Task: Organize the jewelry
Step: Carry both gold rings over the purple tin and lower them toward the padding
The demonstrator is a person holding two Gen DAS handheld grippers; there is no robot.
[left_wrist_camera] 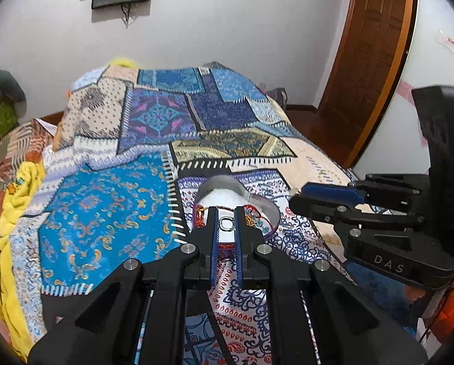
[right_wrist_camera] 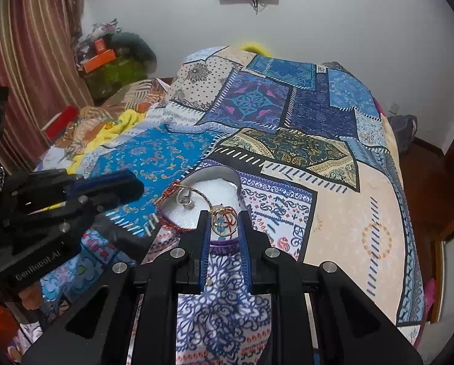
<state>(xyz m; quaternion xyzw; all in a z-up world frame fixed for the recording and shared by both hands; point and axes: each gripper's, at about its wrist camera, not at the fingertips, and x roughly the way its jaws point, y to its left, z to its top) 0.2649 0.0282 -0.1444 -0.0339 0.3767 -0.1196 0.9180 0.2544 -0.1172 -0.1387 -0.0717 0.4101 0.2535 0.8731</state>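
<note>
A heart-shaped box (left_wrist_camera: 224,179) (right_wrist_camera: 214,171) with white lining sits on the patterned bedspread. Inside lie a silver ring (left_wrist_camera: 226,223) (right_wrist_camera: 186,199), a gold hoop with red thread (right_wrist_camera: 224,225) (left_wrist_camera: 253,217) and a red beaded bracelet (right_wrist_camera: 163,213) (left_wrist_camera: 200,213) along the rim. My left gripper (left_wrist_camera: 226,210) (right_wrist_camera: 137,187) hovers at the box's near-left side, shut, and the ring shows through the slit between its fingers. My right gripper (right_wrist_camera: 224,213) (left_wrist_camera: 292,197) hangs at the near-right side, jaws drawn close, with no item seen pinched.
The patchwork bedspread (left_wrist_camera: 111,213) (right_wrist_camera: 348,213) covers the whole bed. A yellow cloth (left_wrist_camera: 11,213) (right_wrist_camera: 120,124) is bunched at the left. A wooden door (left_wrist_camera: 367,48) stands beyond the bed's right edge. A striped curtain (right_wrist_camera: 29,45) and piled items (right_wrist_camera: 111,60) are at the far left.
</note>
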